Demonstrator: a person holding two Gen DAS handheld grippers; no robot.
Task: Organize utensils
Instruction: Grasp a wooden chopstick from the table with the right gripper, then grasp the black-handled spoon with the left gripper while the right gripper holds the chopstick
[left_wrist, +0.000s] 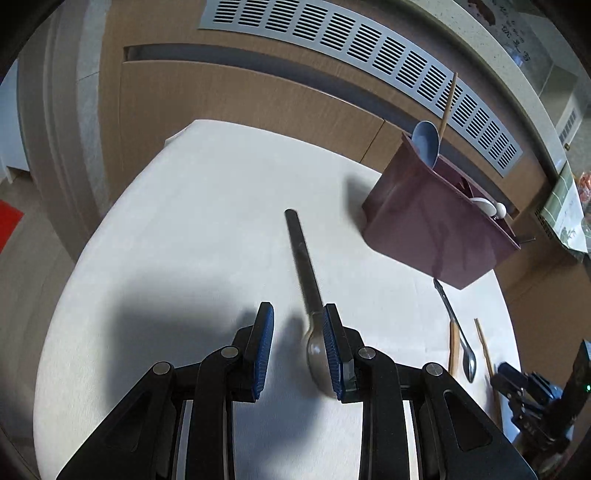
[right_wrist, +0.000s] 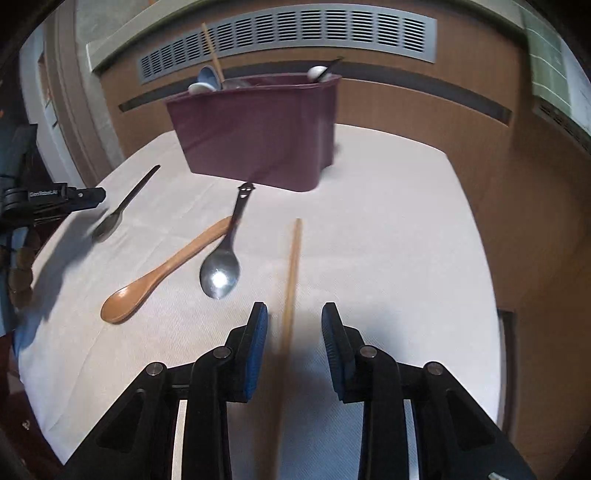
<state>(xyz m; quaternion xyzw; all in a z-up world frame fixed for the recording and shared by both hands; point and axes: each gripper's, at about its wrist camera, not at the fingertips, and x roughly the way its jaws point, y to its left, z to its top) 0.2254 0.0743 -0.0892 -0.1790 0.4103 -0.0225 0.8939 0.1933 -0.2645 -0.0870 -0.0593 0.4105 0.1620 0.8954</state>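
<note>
On the left, the left hand-held gripper (left_wrist: 298, 347) hangs low over the worktop (left_wrist: 207, 206) with its jaws spread wide and nothing held. The dark-handled spoon (left_wrist: 308, 291) lies with its bowl against the inner face of one finger, so it is off-centre in the gap. It looks like stiff, thin, slick metal, and will probably slide unless pinched at the neck just above the bowl.

Further right lie a wooden spoon (right_wrist: 162, 273), light and less slippery, and a shiny metal spoon (right_wrist: 221, 267) whose handle crosses over the wooden one. The shiny one likely has to come off first.

The right hand-held gripper (right_wrist: 294, 345) is equally wide open and empty, straddling a single chopstick (right_wrist: 290, 280). The chopstick is light, rigid and inclined to roll, so a grip near its middle seems best.

Behind stands the maroon bin (right_wrist: 258, 136), already holding several utensils.

The worktop is covered with a pale cloth that may ruck. Beyond it are wood panelling and a vent grille (right_wrist: 295, 40).
</note>
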